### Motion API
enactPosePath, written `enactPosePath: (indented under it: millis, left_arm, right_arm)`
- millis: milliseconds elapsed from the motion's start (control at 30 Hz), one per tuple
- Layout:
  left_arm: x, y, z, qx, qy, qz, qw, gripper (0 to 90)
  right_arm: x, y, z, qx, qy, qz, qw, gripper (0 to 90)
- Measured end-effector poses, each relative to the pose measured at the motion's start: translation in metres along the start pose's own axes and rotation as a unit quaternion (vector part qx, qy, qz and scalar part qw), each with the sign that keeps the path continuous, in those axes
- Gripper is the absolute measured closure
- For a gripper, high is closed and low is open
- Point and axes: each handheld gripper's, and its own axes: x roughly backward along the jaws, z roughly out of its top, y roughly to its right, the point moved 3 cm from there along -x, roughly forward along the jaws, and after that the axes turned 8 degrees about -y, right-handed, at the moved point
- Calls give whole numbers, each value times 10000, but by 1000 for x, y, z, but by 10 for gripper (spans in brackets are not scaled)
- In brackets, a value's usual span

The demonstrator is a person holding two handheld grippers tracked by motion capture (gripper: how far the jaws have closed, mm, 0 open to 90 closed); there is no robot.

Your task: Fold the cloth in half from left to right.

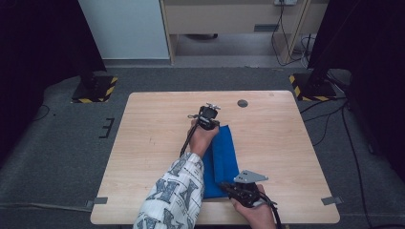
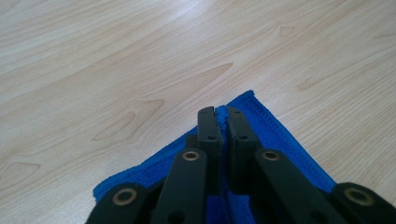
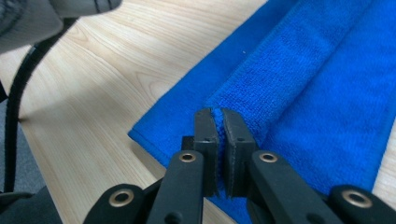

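I have both tongs clamped on the blue towel (image 1: 223, 160), which lies folded into a long strip on the wooden table (image 1: 148, 143), running from the table's middle toward its near edge. My left gripper (image 2: 222, 114) has its jaws pressed together with a thin fold of the towel's far corner pinched between them. My right gripper (image 3: 218, 116) is likewise squeezed nearly closed, nipping a raised edge fold at the towel's near end, just beside the table's near edge. From above, the left gripper (image 1: 208, 120) sits at the towel's far end and the right gripper (image 1: 229, 187) at its near end. I can read no brand, label or writing on the towel or the grippers.
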Motion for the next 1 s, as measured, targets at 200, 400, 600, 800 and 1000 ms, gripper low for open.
enactPosePath:
  millis: [200,400,600,800,1000]
  left_arm:
    - [-2,3,0,11,17,2,10000,724]
    - [-2,5,2,158,194,-192,9995,655]
    - [1,8,5,245,366,-227,9988,571]
    - [7,10,7,188,523,-259,9981,503]
    - [20,9,6,32,571,-238,9981,461]
  right_arm:
    - [-3,6,-4,-66,-175,-94,9998,724]
    - [-1,13,-6,-233,-323,-234,9989,583]
    - [0,17,-9,-337,-444,-282,9980,459]
    - [2,23,-10,-401,-475,-384,9973,389]
    - [2,29,-11,-404,-480,-501,9968,346]
